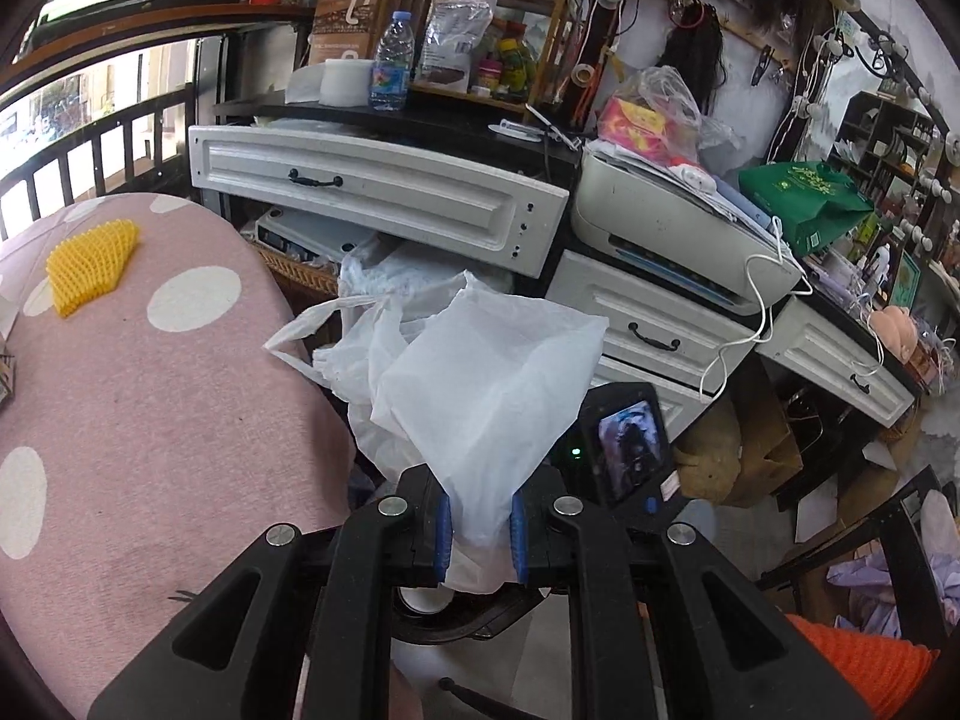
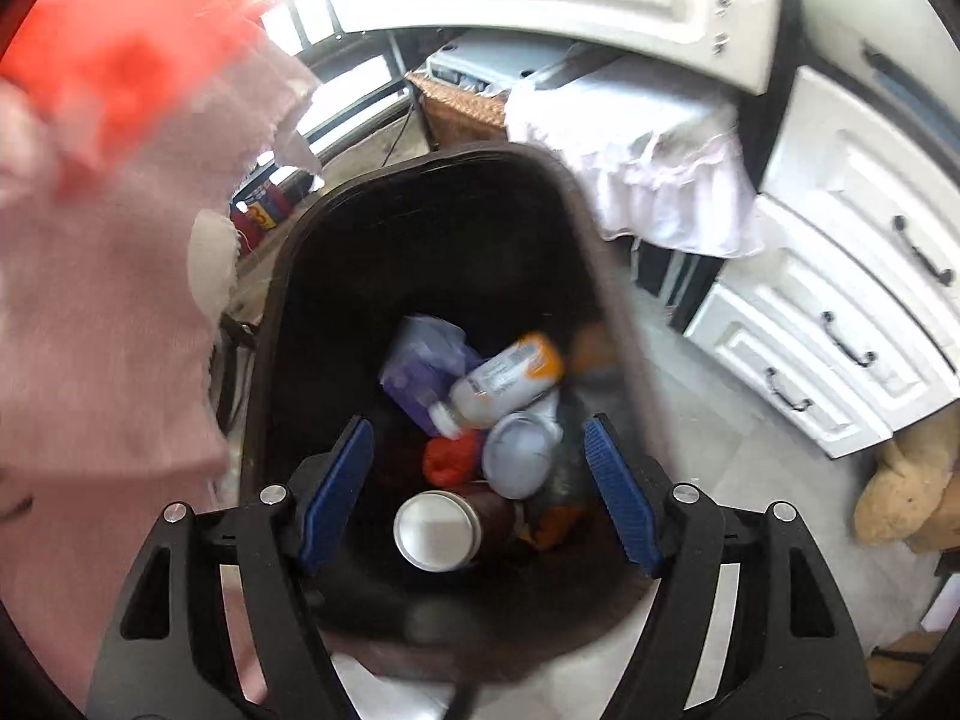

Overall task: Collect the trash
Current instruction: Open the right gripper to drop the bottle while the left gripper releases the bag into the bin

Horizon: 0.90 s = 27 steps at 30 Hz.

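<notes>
1. The left gripper (image 1: 480, 531) has its blue pads pressed onto a crumpled white plastic bag (image 1: 480, 372), which bunches up between them and fans out ahead of the fingers.
2. The bag's looped handles trail off to the left, over the edge of a pink table cover with white dots (image 1: 138, 396).
3. A yellow foam net sleeve (image 1: 90, 267) lies on that pink cover, well apart from the held bag.
4. Behind the bag stand white drawers with dark handles (image 1: 372, 192), and a white printer (image 1: 678, 228) sits on the dark counter to the right.
5. The right gripper (image 2: 480, 480) points down into a dark trash bin (image 2: 288, 276), its jaws spread wide with nothing pinched between them.
6. Inside the bin lie a plastic bottle with an orange label (image 2: 504, 384), a purple wrapper (image 2: 420, 360), a red crumpled item (image 2: 450, 459), a pale round lid (image 2: 516, 450) and a metal can (image 2: 437, 531) seen end on.
7. The can lies in the gap between the blue pads in the right wrist view, but below them, not touched.
8. An orange-red blur (image 2: 120, 60) fills the upper left corner of that view; I cannot tell what it is.
</notes>
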{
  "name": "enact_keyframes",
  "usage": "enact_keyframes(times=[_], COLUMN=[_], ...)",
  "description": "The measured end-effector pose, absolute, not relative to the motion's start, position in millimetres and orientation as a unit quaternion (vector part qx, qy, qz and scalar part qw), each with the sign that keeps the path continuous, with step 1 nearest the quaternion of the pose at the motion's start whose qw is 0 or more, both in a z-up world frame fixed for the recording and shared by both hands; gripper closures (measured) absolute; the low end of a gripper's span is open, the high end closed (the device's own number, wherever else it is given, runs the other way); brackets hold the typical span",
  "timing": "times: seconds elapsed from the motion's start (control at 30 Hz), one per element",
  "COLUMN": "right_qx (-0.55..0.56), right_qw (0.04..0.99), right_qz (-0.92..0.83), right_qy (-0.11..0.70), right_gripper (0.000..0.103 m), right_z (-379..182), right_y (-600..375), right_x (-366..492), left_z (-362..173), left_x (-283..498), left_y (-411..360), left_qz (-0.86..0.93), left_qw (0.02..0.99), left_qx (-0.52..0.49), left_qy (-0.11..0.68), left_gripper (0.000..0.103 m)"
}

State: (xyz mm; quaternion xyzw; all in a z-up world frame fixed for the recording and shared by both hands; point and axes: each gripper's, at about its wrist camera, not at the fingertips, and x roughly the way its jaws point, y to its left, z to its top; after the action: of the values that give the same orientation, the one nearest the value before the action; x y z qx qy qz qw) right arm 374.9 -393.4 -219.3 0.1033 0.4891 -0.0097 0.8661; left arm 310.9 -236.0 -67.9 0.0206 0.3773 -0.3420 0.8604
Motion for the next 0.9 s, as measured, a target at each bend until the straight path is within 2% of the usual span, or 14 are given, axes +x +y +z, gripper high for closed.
enact_keyframes(times=[0.33, 0.83, 0.87, 0.9], right_qx=[0.104, 0.135, 0.135, 0.136], right_qw=[0.88, 0.892, 0.893, 0.894], right_qz=[-0.087, -0.094, -0.094, -0.094], right_qy=[0.454, 0.422, 0.419, 0.417], right_gripper=[0.03, 0.029, 0.029, 0.029], right_z=[-186, -167, -166, -164], right_y=[-450, -471, -470, -470], right_x=[304, 273, 274, 274], left_z=[-119, -183, -185, -187], left_x=[311, 325, 326, 327], left_y=[-275, -302, -301, -302], left_qz=[-0.343, -0.294, -0.292, -0.292], left_qw=[0.833, 0.817, 0.816, 0.814], left_qx=[0.045, 0.086, 0.086, 0.086], left_qy=[0.432, 0.488, 0.491, 0.494], left_gripper=[0.088, 0.088, 0.087, 0.081])
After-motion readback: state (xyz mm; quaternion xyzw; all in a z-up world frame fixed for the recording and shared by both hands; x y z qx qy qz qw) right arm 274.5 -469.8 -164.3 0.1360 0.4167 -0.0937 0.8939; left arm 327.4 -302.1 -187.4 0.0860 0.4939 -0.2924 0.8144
